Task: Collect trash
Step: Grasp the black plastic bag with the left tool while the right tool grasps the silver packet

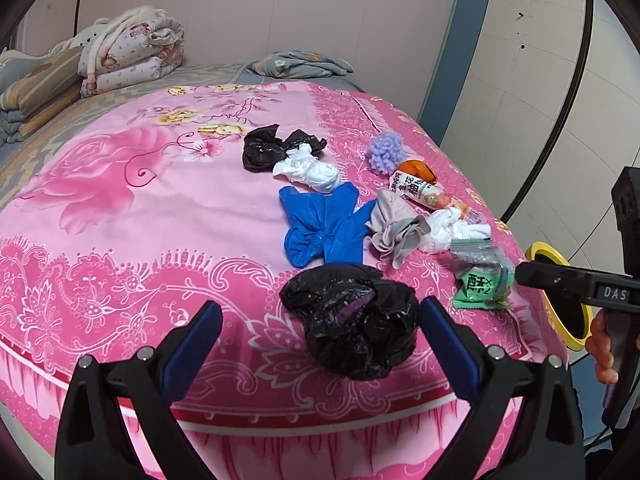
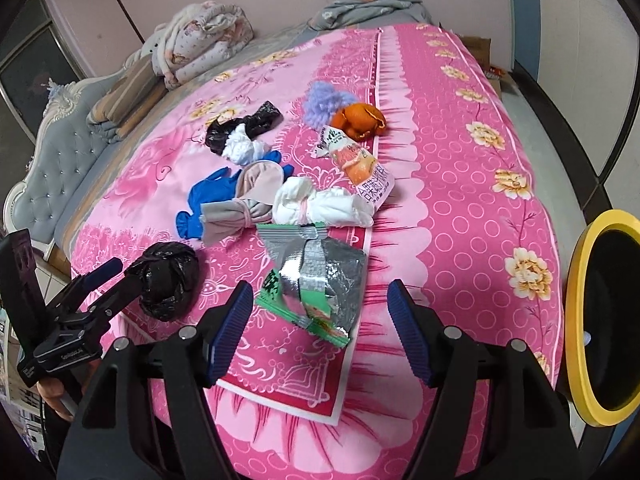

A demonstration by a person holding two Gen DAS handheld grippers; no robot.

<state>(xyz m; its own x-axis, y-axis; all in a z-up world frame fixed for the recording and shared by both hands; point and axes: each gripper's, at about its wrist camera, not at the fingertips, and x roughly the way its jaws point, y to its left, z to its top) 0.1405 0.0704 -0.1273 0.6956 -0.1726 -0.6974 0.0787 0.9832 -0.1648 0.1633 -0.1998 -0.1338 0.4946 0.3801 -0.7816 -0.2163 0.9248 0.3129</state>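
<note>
Trash lay uncollected on the bed (image 2: pixel 460 200); both grippers gaped empty, left gripper (image 1: pixel 320 336) around the black bag (image 1: pixel 352 320), right gripper (image 2: pixel 320 328) astride the wrapper (image 2: pixel 316 280); bin (image 2: pixel 600 320), seemingly empty, at three o'clock.

Home bedroom: bed (image 1: pixel 120 200) with pink floral cover, folded quilts (image 1: pixel 132 52), tufted headboard (image 2: pixel 52 152).

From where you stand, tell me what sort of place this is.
Most likely a bedroom: a bed with a pink floral bedspread, folded quilts stacked at its far end, and a grey tufted headboard.
</note>
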